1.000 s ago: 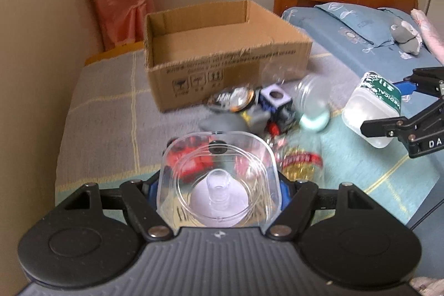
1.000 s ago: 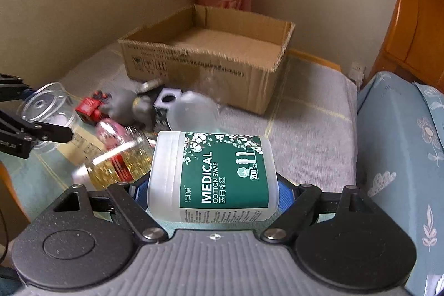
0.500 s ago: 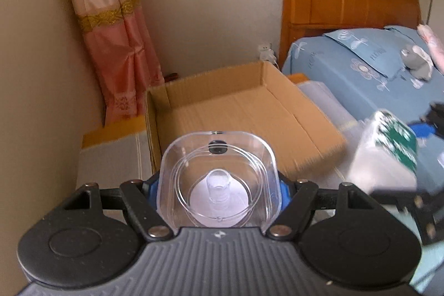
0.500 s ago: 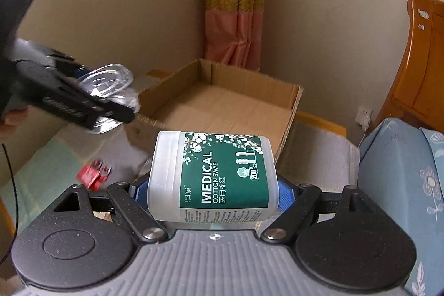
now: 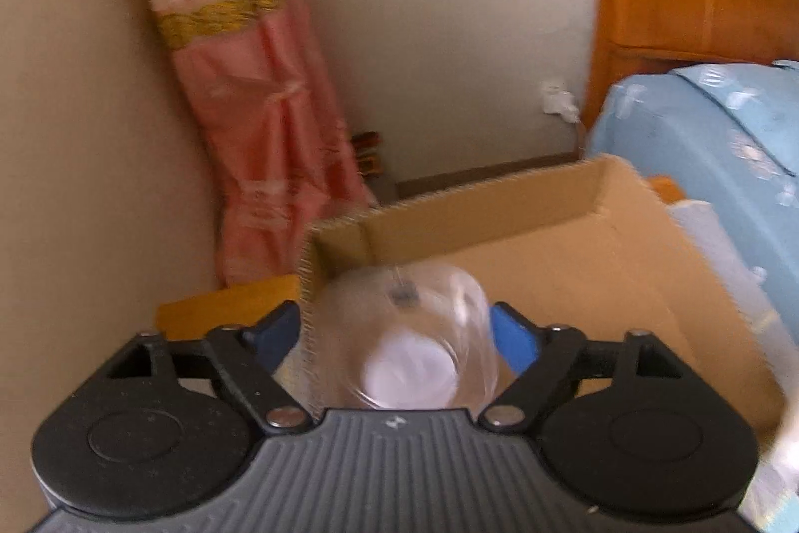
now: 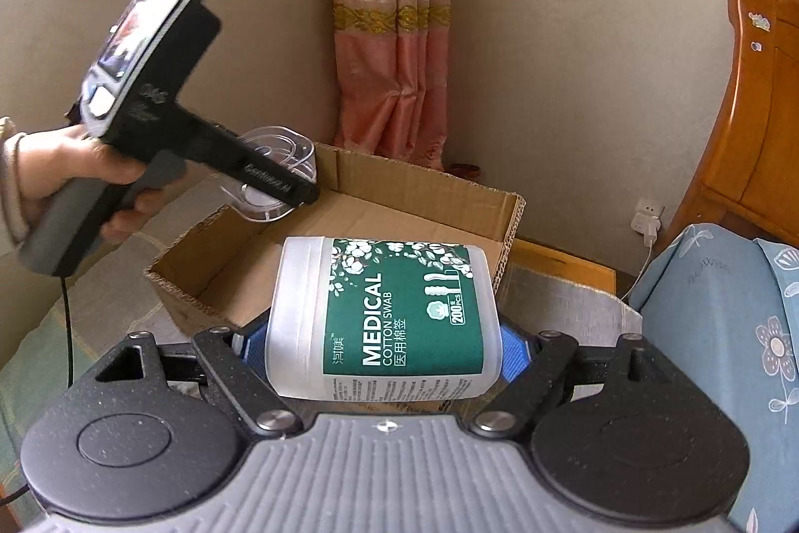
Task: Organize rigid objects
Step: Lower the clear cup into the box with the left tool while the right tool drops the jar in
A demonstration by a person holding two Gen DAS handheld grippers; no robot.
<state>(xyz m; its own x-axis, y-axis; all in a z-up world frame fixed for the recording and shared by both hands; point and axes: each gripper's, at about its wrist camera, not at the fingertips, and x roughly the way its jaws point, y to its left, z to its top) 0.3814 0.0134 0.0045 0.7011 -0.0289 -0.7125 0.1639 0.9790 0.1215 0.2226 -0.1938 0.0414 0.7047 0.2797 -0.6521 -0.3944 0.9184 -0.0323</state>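
Note:
My left gripper (image 5: 399, 328) has its blue fingers spread apart, with gaps on both sides of a clear plastic container (image 5: 407, 338), which is blurred and sits over the near left corner of the open cardboard box (image 5: 599, 273). In the right wrist view the left gripper (image 6: 279, 183) hangs above the box's left wall (image 6: 209, 253) with the clear container (image 6: 274, 178) at its tip. My right gripper (image 6: 382, 335) is shut on a white cotton swab jar (image 6: 384, 313) with a green label, held just before the box's near edge.
The box stands on a grey-checked cloth (image 6: 564, 298). A pink curtain (image 6: 394, 58) hangs in the corner behind. A blue-covered bed (image 6: 724, 333) and a wooden headboard (image 6: 749, 108) lie to the right. A wall socket (image 6: 646, 223) sits low on the wall.
Both grippers have moved forward and up over the box. The left fingers have spread and the clear container has come loose between them. The right gripper still holds the jar.

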